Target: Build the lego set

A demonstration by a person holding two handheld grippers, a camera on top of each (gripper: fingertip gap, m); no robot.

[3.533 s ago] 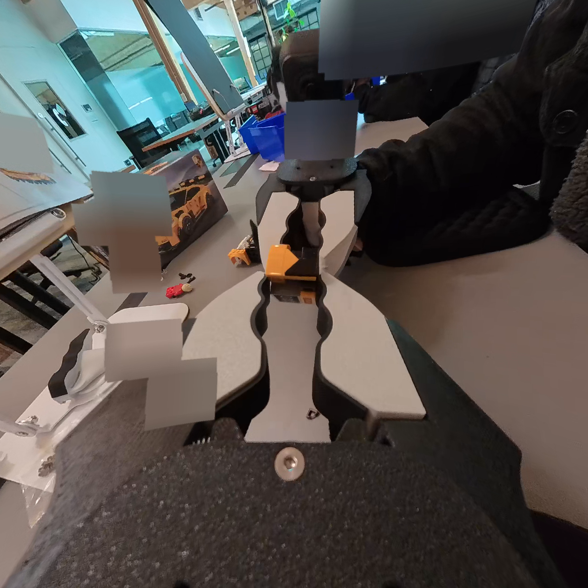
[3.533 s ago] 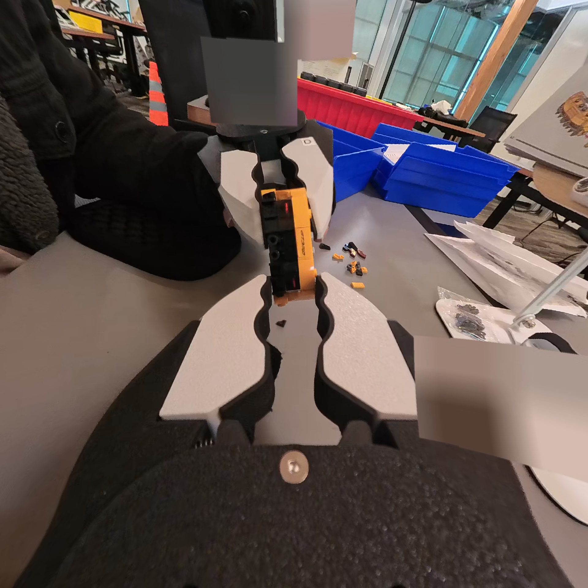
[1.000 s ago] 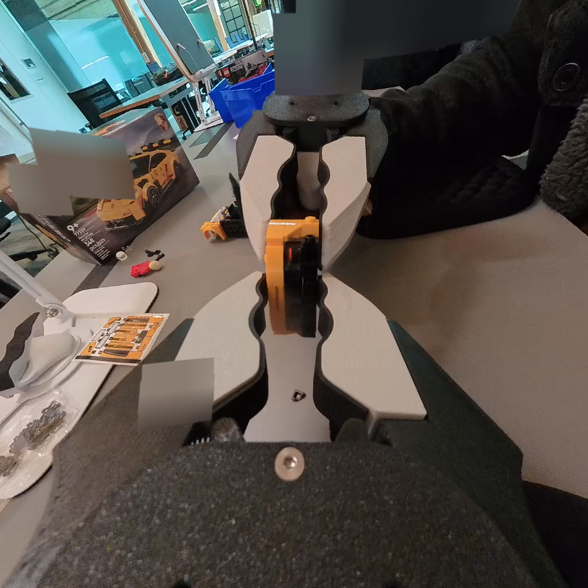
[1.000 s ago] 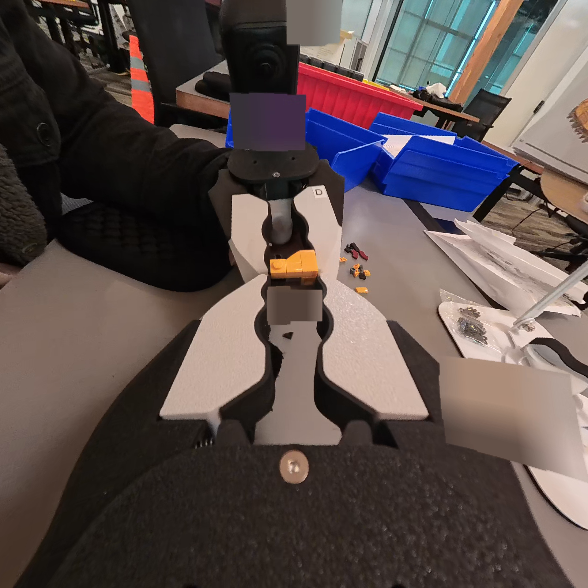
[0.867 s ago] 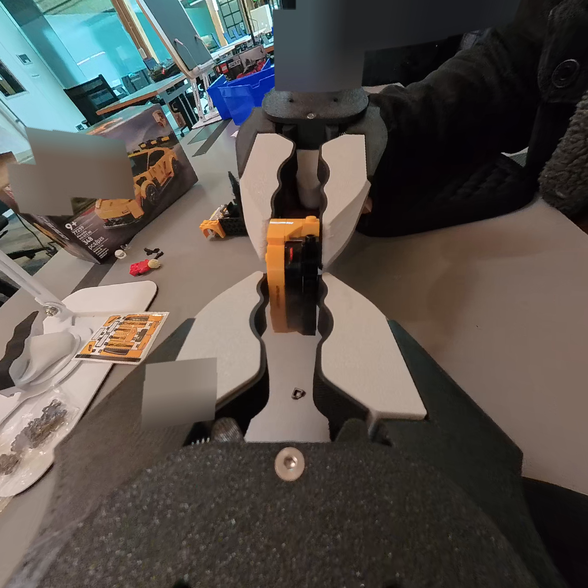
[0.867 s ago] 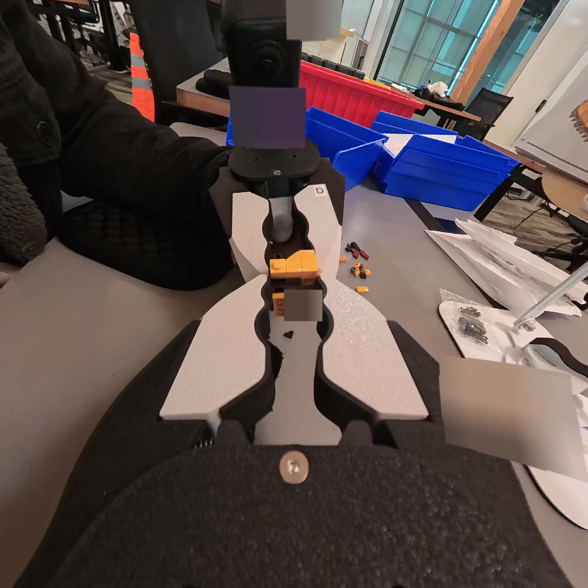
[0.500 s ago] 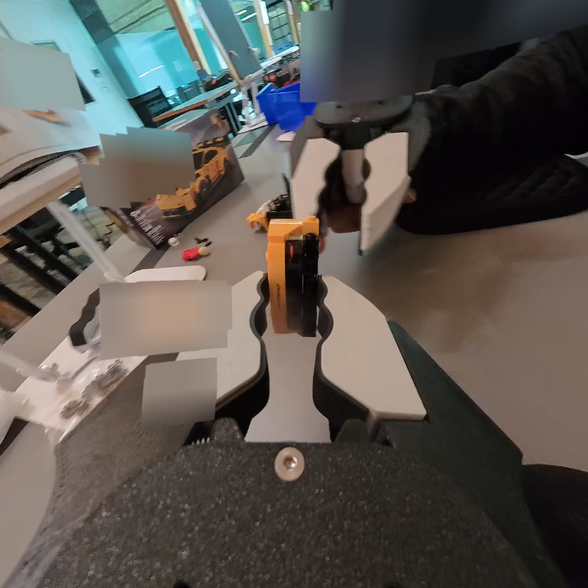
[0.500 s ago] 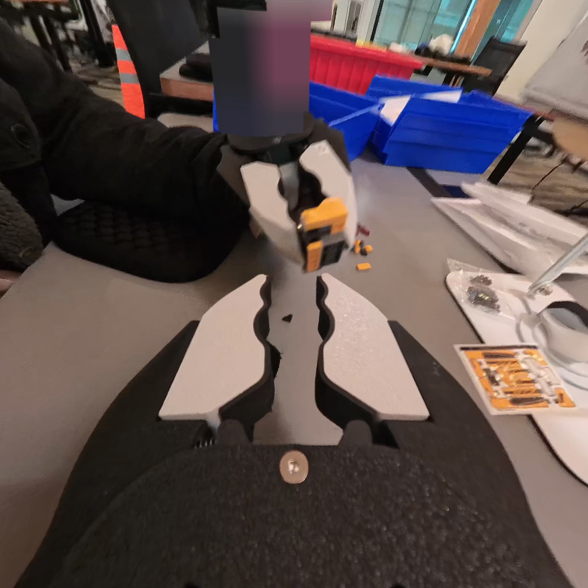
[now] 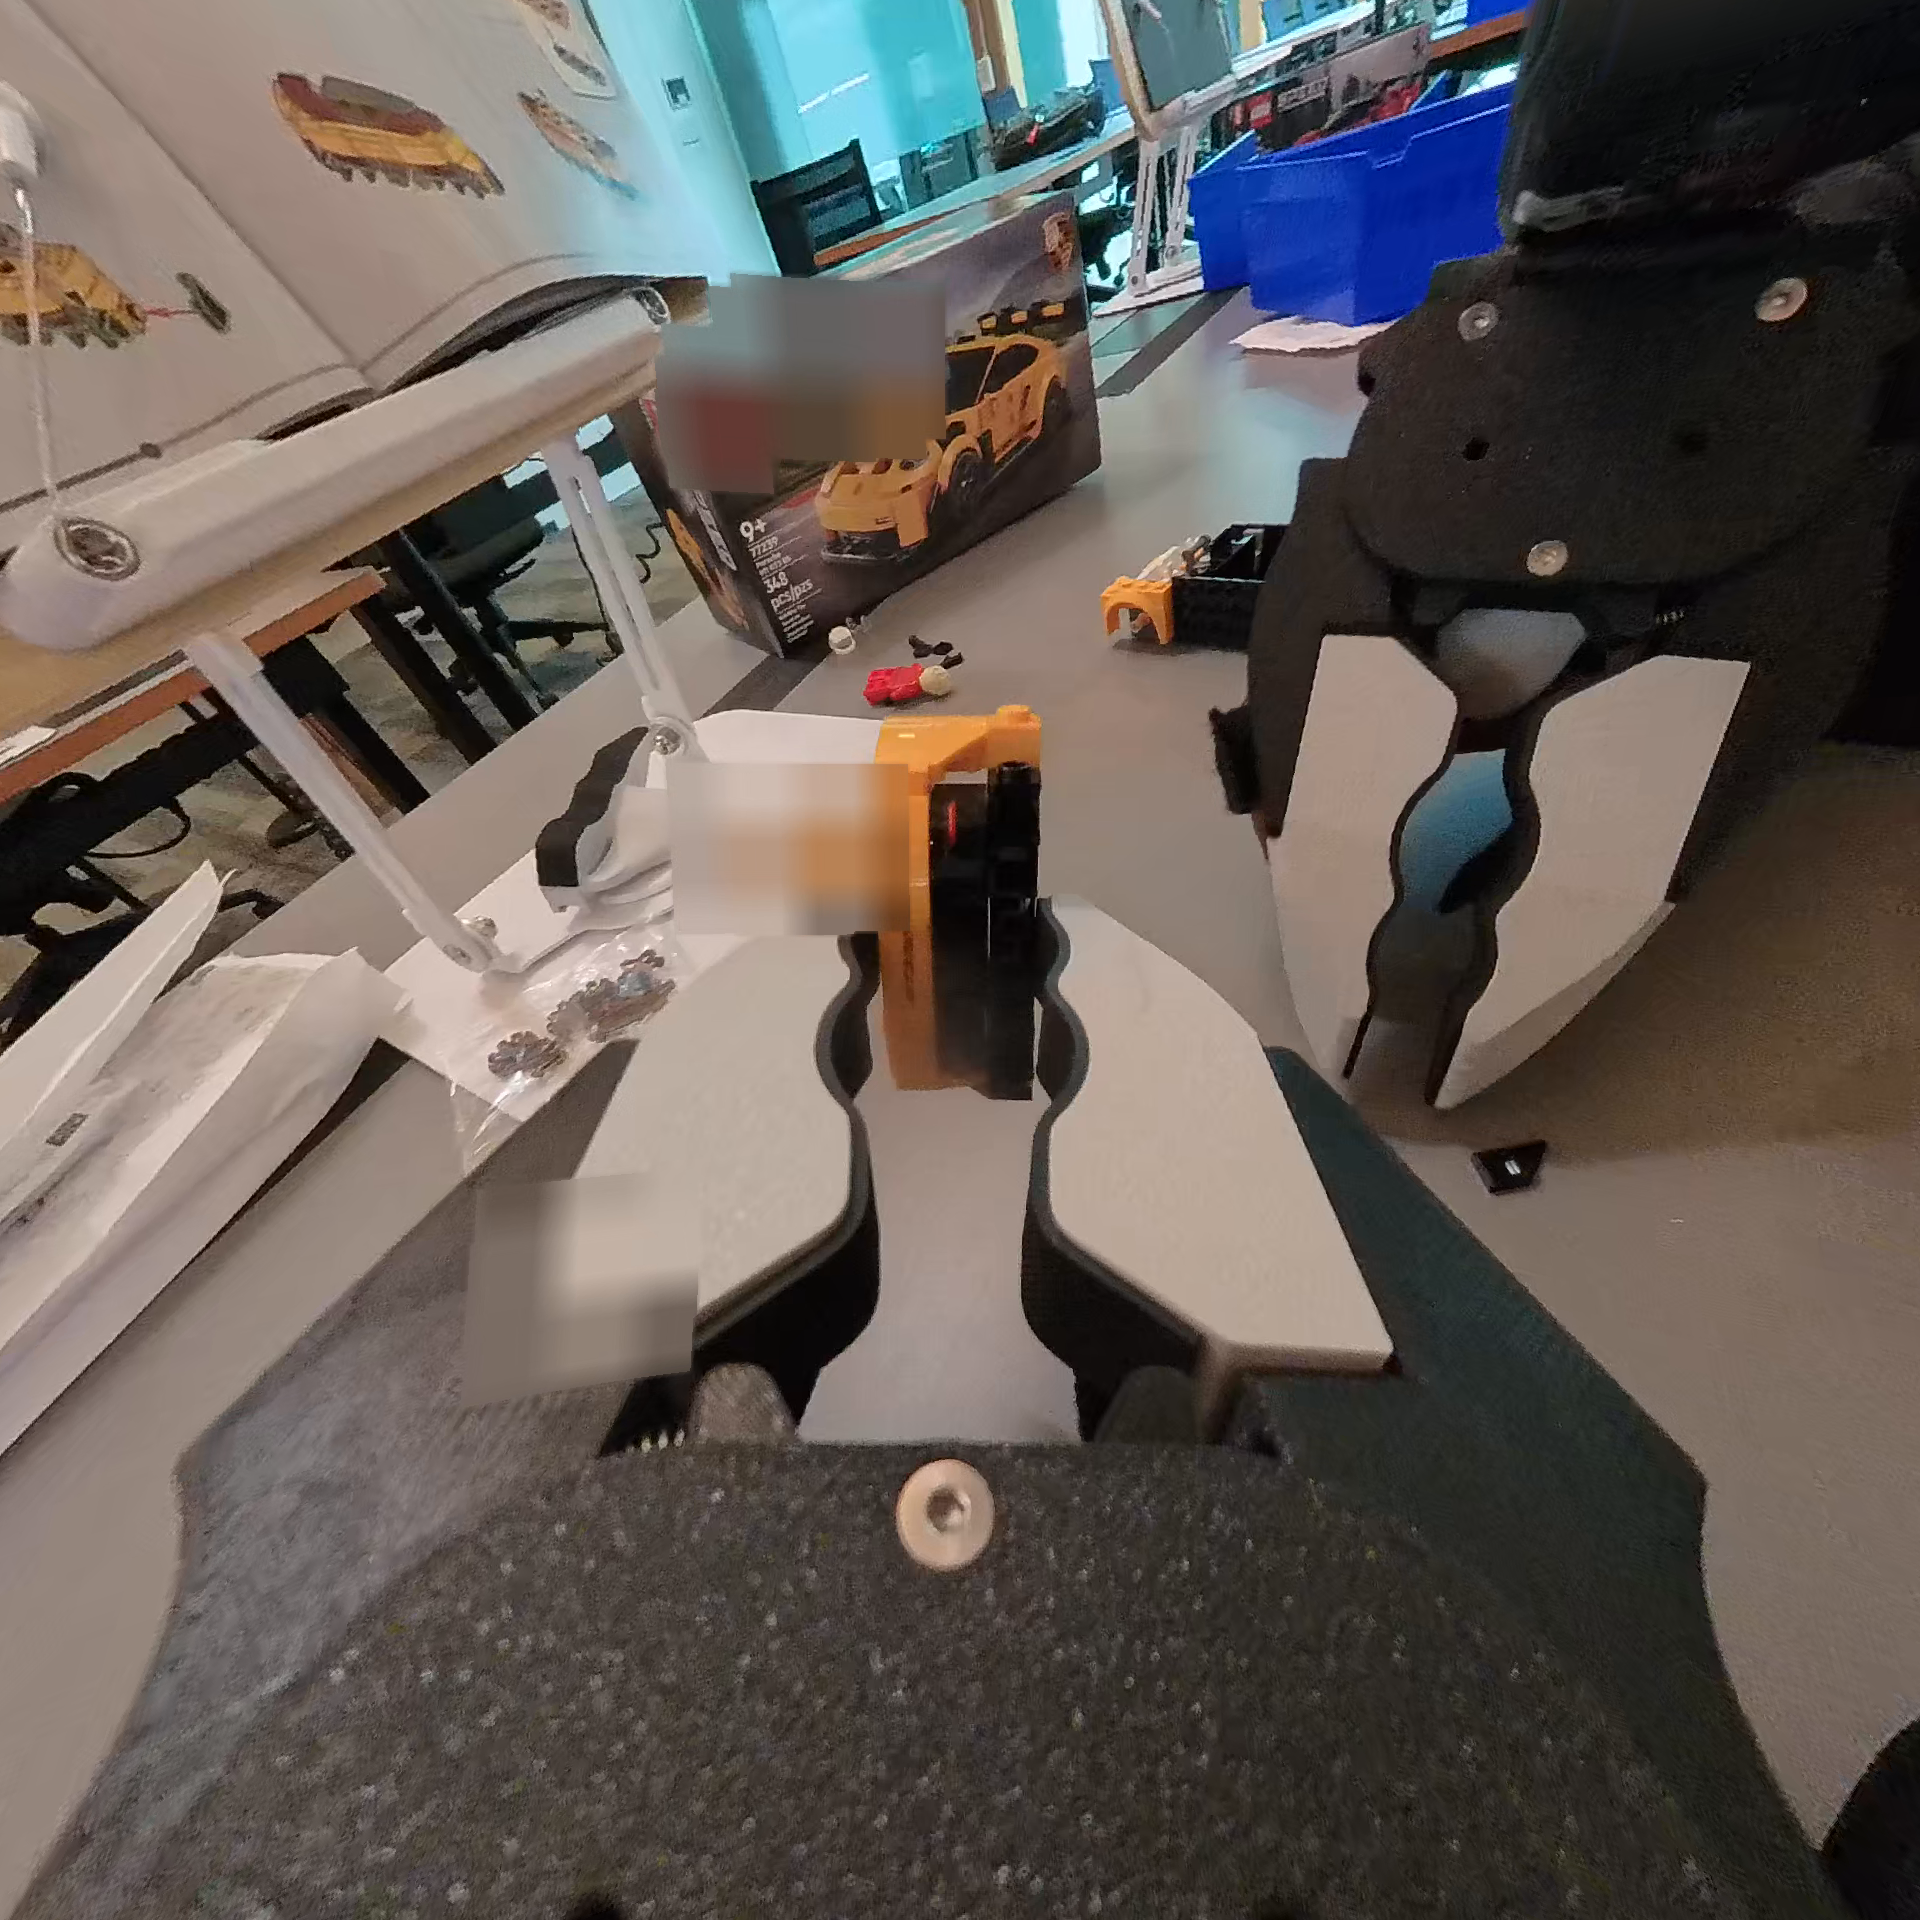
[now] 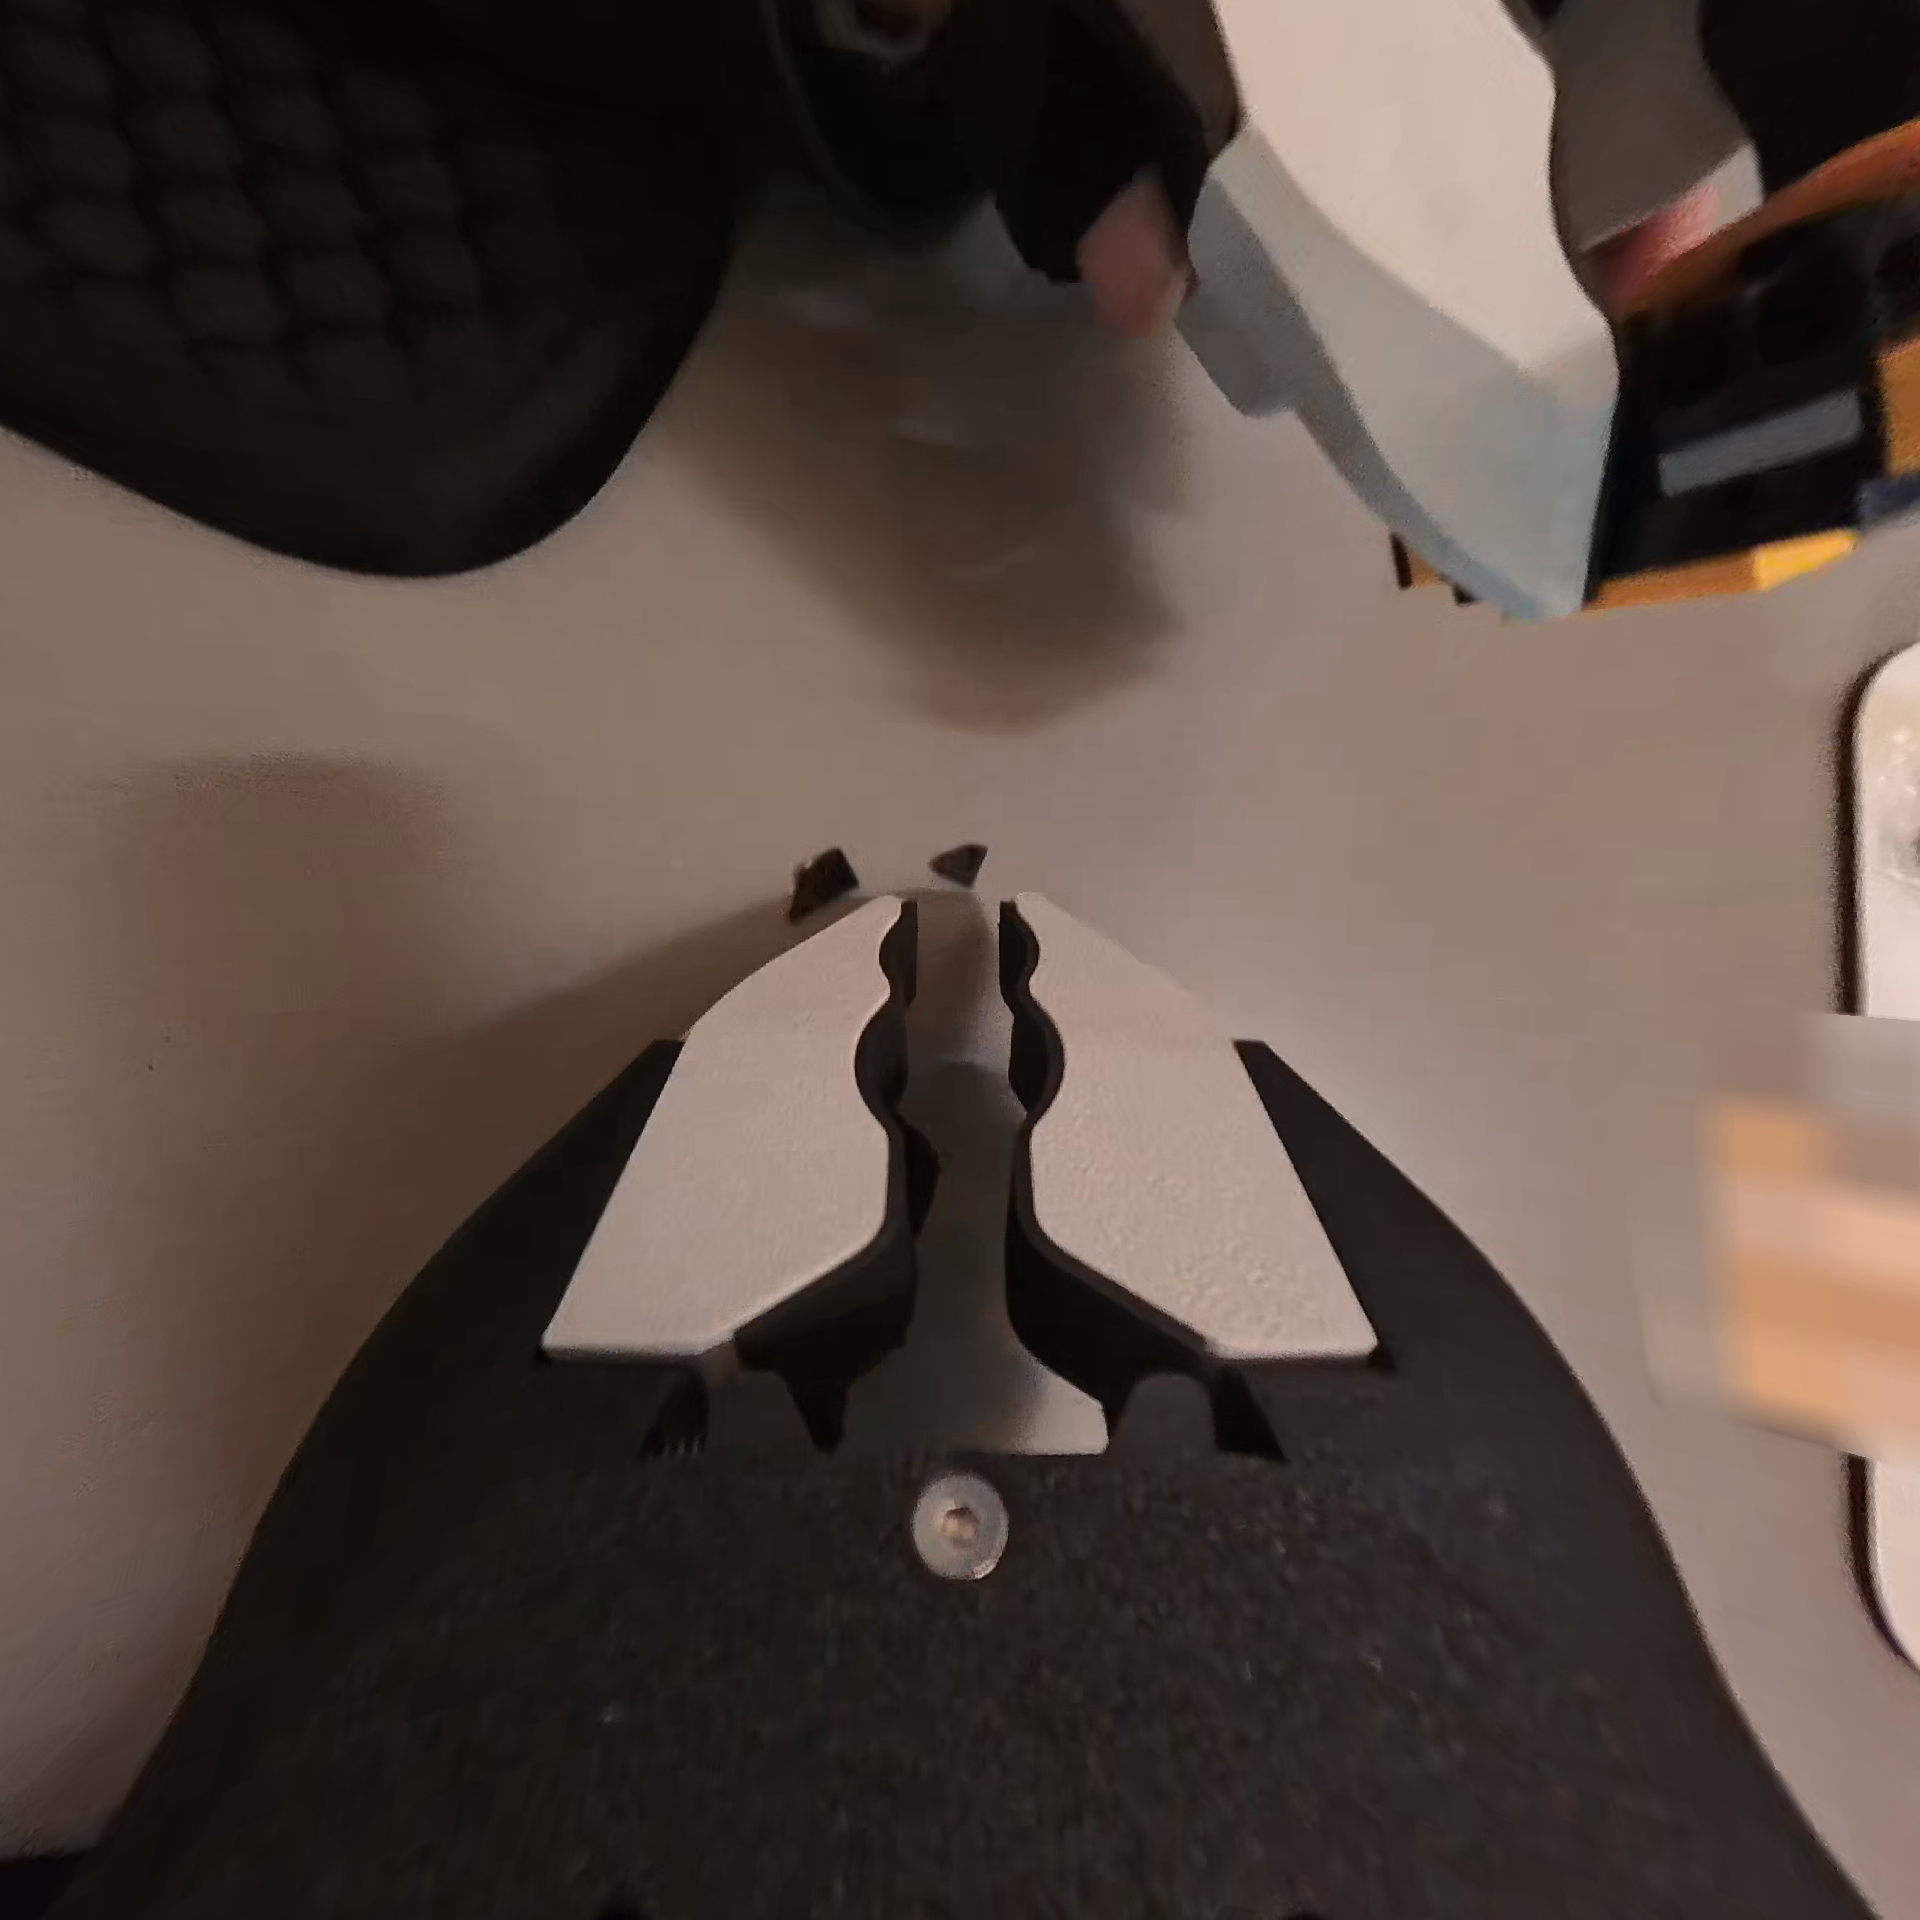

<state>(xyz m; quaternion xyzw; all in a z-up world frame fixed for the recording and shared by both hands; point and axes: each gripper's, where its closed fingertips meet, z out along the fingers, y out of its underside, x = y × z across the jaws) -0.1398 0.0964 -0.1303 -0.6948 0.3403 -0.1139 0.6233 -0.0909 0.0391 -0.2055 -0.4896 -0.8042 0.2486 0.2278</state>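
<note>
Right gripper (image 10: 956, 914) let go of yellow-black car section (image 9: 961, 914), dropped toward small black piece (image 10: 958, 860) on worktop (image 10: 416, 779), fingers slightly spread, empty. Left gripper (image 9: 945, 935) pinching section. Likely next part pickup.

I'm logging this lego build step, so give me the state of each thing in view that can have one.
left gripper: shut on the orange and black lego assembly, held off the table.
right gripper: open, empty, tips down near the table.
small black lego piece: loose, lying just beyond the right gripper's tips.
lego box: standing upright.

Box (image 9: 914, 447) stands behind minifigure (image 9: 906, 683) on table (image 9: 1714, 1299).
</note>
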